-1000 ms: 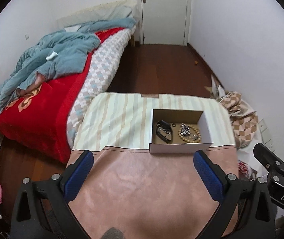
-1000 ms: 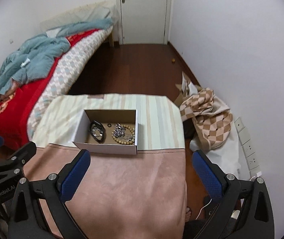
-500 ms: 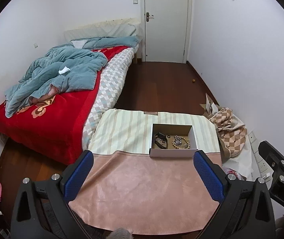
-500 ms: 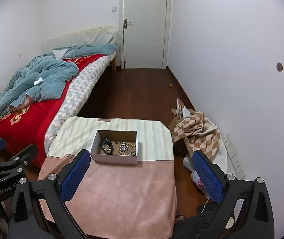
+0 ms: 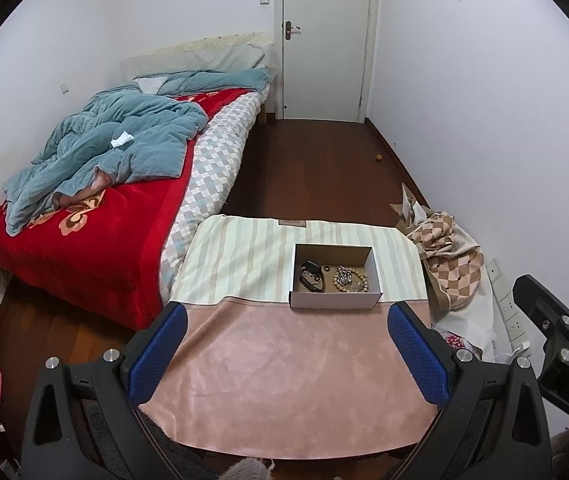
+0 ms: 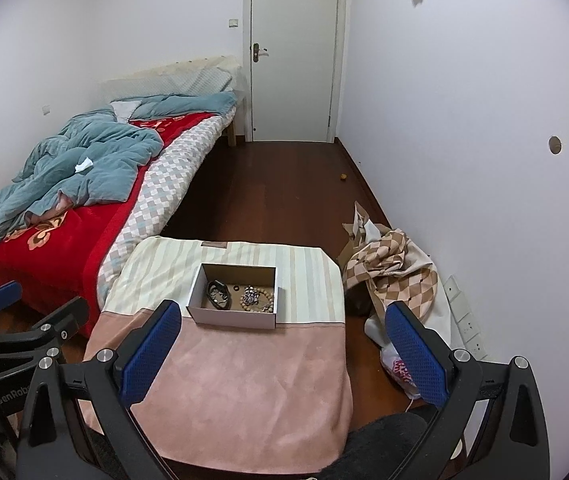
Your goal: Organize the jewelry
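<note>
Hovering wide open and empty, left gripper and right gripper face the box on the table's far half, jewelry inside. Only the right view catches "enRobo" lettering; the left shows "DAS".

Both wrist views look down from high and well back, facing the door; both share the bench, box and bed.
</note>
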